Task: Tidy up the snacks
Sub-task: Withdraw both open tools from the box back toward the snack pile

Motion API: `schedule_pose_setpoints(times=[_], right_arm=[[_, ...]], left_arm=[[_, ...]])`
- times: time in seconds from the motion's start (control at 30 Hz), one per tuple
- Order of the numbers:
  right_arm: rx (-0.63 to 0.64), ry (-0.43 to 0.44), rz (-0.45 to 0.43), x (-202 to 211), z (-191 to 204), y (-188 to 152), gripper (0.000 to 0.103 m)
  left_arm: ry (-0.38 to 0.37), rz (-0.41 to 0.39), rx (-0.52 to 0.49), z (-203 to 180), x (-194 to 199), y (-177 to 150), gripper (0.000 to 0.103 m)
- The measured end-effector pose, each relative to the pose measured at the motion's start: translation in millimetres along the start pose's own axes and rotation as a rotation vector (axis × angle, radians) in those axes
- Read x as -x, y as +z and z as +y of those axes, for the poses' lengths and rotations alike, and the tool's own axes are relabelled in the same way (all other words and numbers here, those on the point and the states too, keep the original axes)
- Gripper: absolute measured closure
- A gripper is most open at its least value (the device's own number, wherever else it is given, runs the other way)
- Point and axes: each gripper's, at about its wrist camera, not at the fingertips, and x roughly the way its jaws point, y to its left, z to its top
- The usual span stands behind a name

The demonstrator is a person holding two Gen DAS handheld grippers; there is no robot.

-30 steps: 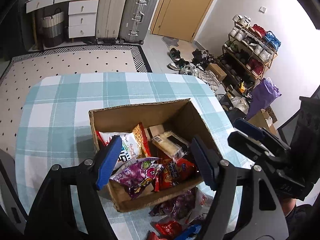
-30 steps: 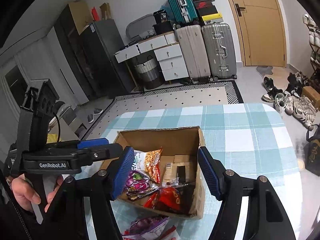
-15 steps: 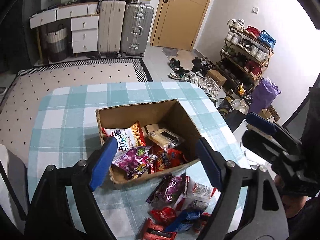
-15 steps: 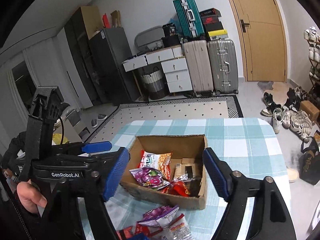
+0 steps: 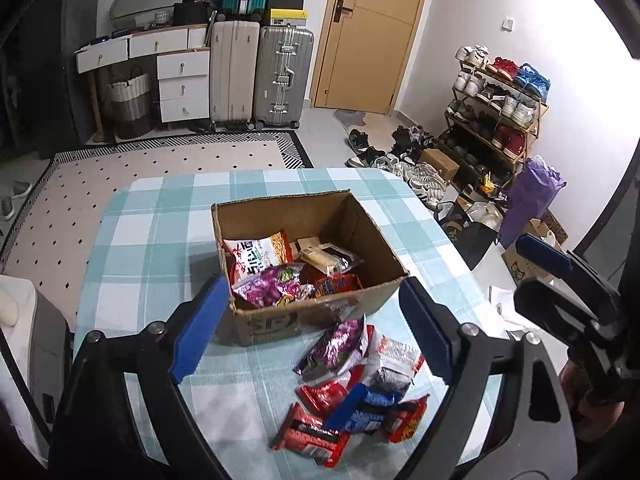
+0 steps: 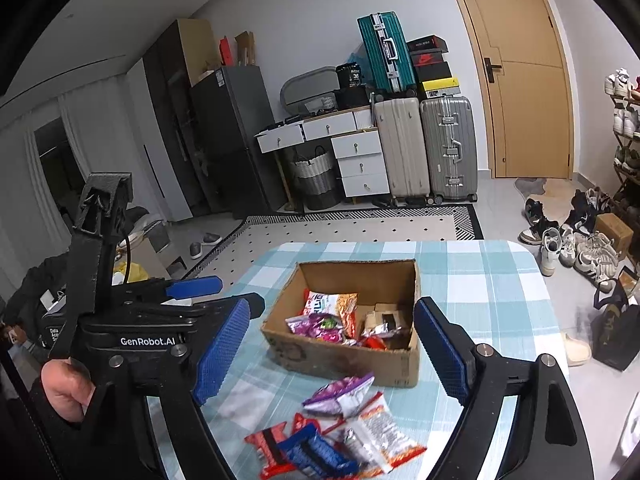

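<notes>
Several snack packets [image 5: 352, 384] lie heaped on the checked tablecloth [image 5: 152, 240] just below my left gripper [image 5: 316, 328], between me and the cardboard box [image 5: 304, 320], which already holds a few bags. I judge the heap is next to go in. My left gripper and right gripper [image 6: 332, 356] both have jaws apart, having just been opening, with nothing between them. Open cloth lies left of the box; the table edge runs close on my right.
</notes>
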Motion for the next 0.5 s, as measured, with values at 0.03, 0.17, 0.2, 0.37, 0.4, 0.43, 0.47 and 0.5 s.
schedule_pose_setpoints(times=[0.03, 0.17, 0.2, 0.37, 0.4, 0.43, 0.47, 0.5], right_arm=[[0.001, -0.001, -0.003, 5, 2, -3, 0.015], [0.0, -0.005, -0.011, 22, 9, -16, 0.015], [0.0, -0.005, -0.013, 26, 10, -20, 0.015], [-0.01, -0.01, -0.025, 47, 14, -37, 0.014], [-0.012, -0.011, -0.027, 51, 14, -41, 0.014], [-0.013, -0.012, -0.028, 53, 16, -46, 0.014], [-0.013, -0.013, -0.027, 56, 16, -50, 0.014], [-0.012, -0.016, -0.027, 59, 18, -54, 0.014]], left_arm=[[0.004, -0.008, -0.001, -1, 7, -5, 0.016], [0.004, -0.02, 0.009, -2, 21, -19, 0.015], [0.002, -0.021, 0.012, -2, 24, -22, 0.014], [0.016, -0.051, 0.016, -3, 45, -43, 0.003], [0.016, -0.056, 0.017, -2, 46, -44, 0.003], [0.016, -0.065, 0.018, -3, 52, -50, 0.003], [0.015, -0.069, 0.017, -3, 55, -54, 0.003], [0.015, -0.07, 0.015, -3, 58, -58, 0.003]])
